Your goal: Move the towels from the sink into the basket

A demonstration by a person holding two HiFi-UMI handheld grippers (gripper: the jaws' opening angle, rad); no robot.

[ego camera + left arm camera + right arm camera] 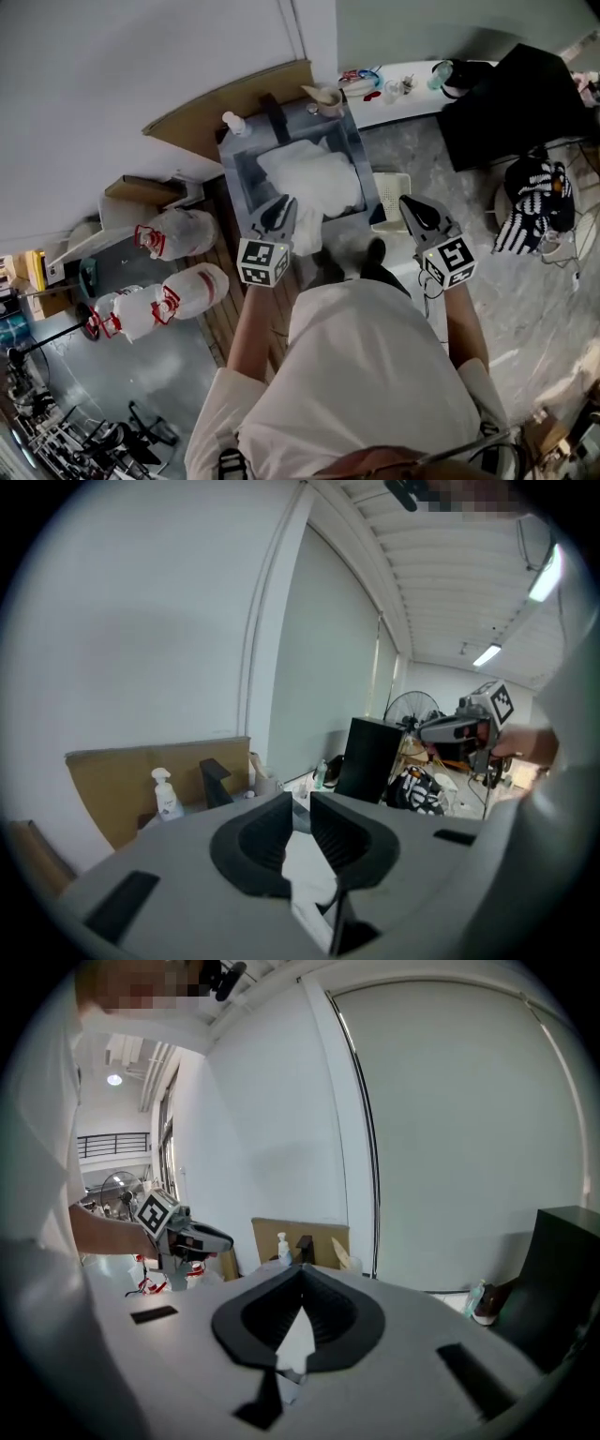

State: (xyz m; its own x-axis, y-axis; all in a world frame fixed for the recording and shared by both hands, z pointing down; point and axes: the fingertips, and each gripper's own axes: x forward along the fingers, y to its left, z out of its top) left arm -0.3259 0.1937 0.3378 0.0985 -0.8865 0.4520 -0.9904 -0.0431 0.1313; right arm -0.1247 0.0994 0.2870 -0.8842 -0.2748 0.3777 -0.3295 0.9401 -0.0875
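Towels [314, 173], white and crumpled, fill the grey sink [238, 180] in a heap, and a fold of them seems to hang over its near edge; we see the white latticed basket [392, 180] just beside the sink, on its right in the head view, close to the towels but apart from them; we hold the left tongs [280, 206] over the sink's near edge, pointing toward the heap, their jaws drawn almost together with only a thin slit between, through which white cloth shows lower down; whether they touch that cloth we cannot tell; the right tongs [409, 202] hover over the basket's near part, their jaws meeting at the tips, a pale patch visible through the hollow behind them; behind the sink a sheet of brown cardboard [225, 98] leans on the wall, and a white spray bottle [234, 123] stands at the sink's back left corner; two white bags [183, 232] tied with red lie on the floor to the left.
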